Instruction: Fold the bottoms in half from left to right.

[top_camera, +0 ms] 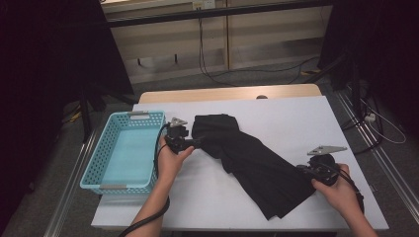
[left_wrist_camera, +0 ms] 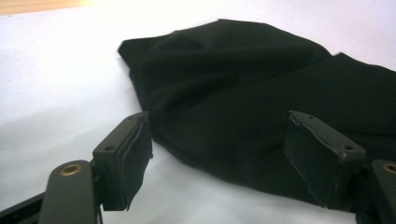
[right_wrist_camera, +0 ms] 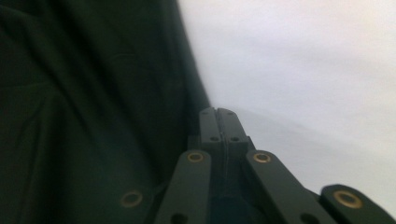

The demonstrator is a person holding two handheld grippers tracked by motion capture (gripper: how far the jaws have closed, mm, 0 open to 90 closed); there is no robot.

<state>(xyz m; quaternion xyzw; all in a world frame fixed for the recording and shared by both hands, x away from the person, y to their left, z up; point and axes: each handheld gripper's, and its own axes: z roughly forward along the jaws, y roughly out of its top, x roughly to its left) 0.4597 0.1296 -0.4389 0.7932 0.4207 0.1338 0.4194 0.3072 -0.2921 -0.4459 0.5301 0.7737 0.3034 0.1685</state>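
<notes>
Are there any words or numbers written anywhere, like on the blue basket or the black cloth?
None can be read.
Blue basket: plain, no label with writing.
Black cloth: no print or tag showing.
White table: bare.
Left gripper and right gripper: no markings.

Black cloth, plain, no pattern, on my white table. Light wood strip shows along the table's far edge. Turquoise basket with a lattice of holes and grey handle tabs at the left edge. My left gripper and right gripper are black, with brass-coloured rivets and grey top plates.
</notes>
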